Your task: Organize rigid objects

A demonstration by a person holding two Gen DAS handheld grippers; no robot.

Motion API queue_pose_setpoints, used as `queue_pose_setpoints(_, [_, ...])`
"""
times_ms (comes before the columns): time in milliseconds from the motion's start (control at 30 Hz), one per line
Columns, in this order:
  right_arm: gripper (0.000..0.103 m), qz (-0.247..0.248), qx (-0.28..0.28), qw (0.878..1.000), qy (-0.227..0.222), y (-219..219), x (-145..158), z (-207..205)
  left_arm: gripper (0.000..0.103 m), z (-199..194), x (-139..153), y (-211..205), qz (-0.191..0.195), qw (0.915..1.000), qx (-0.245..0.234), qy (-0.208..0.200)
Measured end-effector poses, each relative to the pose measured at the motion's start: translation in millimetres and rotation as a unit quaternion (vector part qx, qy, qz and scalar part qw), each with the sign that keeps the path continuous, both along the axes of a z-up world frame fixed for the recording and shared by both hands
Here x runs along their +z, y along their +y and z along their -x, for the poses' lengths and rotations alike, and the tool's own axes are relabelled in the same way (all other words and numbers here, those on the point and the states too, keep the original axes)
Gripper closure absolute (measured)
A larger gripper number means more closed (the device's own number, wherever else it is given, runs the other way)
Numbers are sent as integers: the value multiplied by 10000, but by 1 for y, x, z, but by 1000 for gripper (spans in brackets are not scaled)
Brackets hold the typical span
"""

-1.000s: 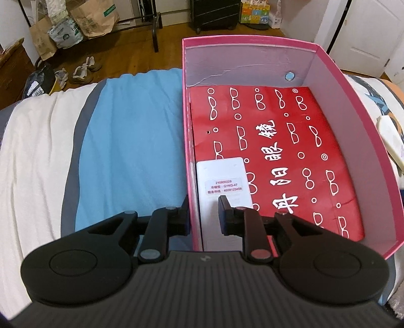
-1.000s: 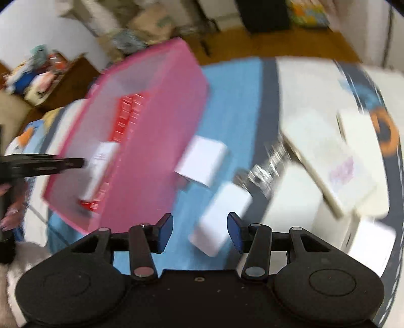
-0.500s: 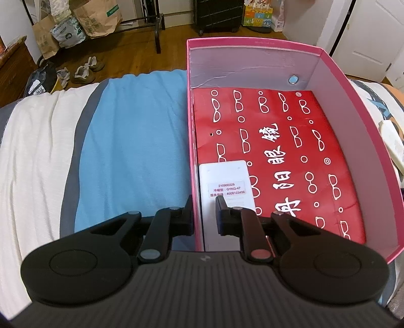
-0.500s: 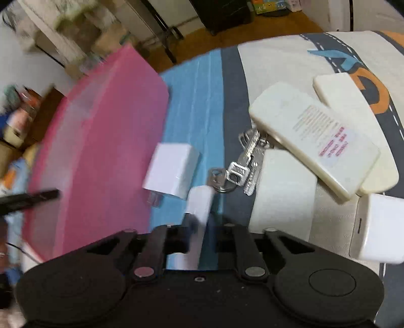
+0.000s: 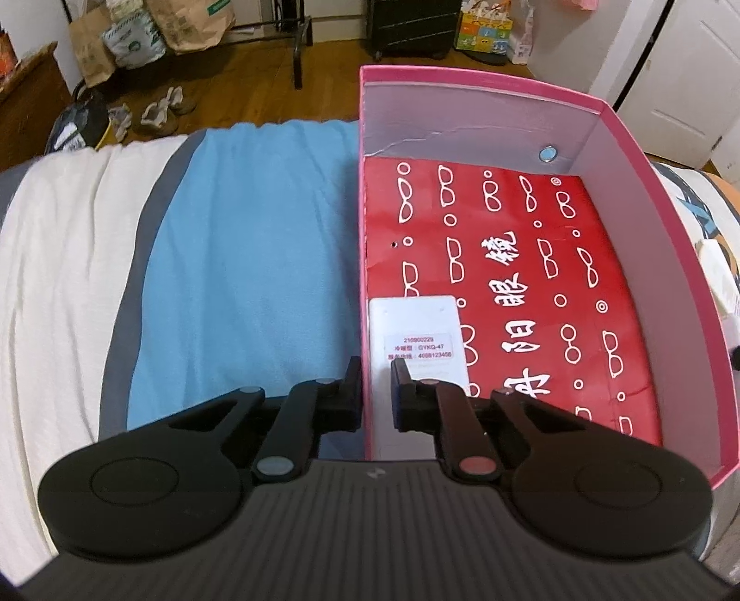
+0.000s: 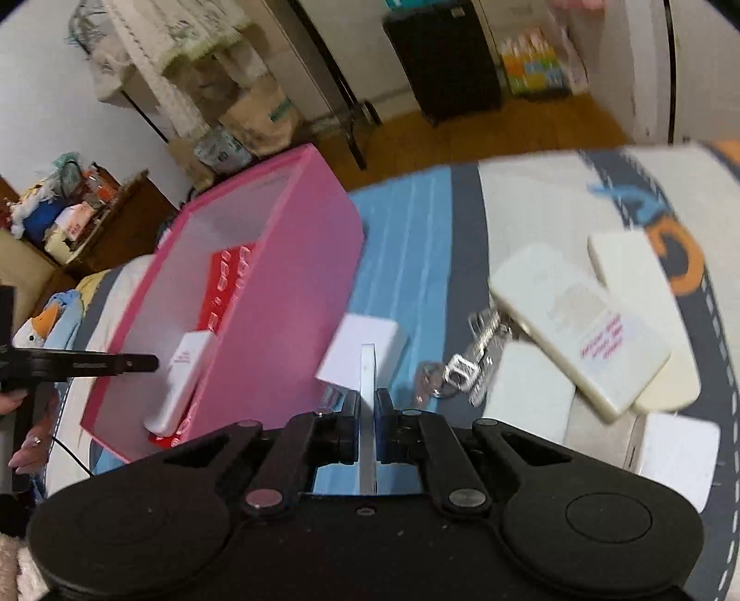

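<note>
A pink box with a red printed liner sits on the bed; it also shows in the right wrist view. A white labelled remote lies inside by its left wall, also seen in the right wrist view. My left gripper straddles the box's left wall, one finger outside and one inside, shut on it. My right gripper is shut on a thin white flat device, held edge-on above the blanket. A white adapter, keys and white remotes lie right of the box.
The bed has a blue, grey and white blanket. More white boxes lie at the right. Beyond the bed are a wood floor, paper bags, shoes and a dark suitcase.
My right gripper closed on the thin white device and lifted it off the blanket, turning toward the box. My left gripper kept its hold on the box wall.
</note>
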State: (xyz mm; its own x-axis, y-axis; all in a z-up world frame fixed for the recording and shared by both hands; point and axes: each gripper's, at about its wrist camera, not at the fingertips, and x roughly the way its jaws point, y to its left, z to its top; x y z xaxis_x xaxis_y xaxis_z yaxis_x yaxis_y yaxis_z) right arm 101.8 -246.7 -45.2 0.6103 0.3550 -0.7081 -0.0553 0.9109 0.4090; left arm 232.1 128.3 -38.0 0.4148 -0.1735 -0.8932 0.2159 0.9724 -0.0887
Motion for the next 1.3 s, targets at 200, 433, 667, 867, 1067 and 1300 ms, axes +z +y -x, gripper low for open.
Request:
queue_pose_setpoints(200, [95, 327, 240, 9938, -1034, 28, 26, 30, 95, 2, 0, -1, -45, 10000, -18, -65])
queue_pose_setpoints(433, [95, -78, 813, 9838, -1599, 49, 74, 35, 95, 4, 5, 1, 39, 9999, 88, -73])
queue_pose_setpoints(667, [95, 809, 1660, 9707, -1537, 122, 65, -4, 96, 2, 2, 10, 236, 9996, 174, -2])
queue_pose_setpoints(867, [95, 1917, 2657, 9381, -1121, 173, 24, -30, 96, 2, 0, 9, 248, 9995, 168, 24])
queue_pose_setpoints(1067, [95, 2807, 3815, 8722, -1219, 198, 13, -33, 96, 0, -2, 11, 314, 9993, 178, 29])
queue_pose_setpoints(1300, [95, 3071, 4696, 8236, -823, 211, 11, -51, 96, -3, -2, 10, 314, 9994, 173, 21])
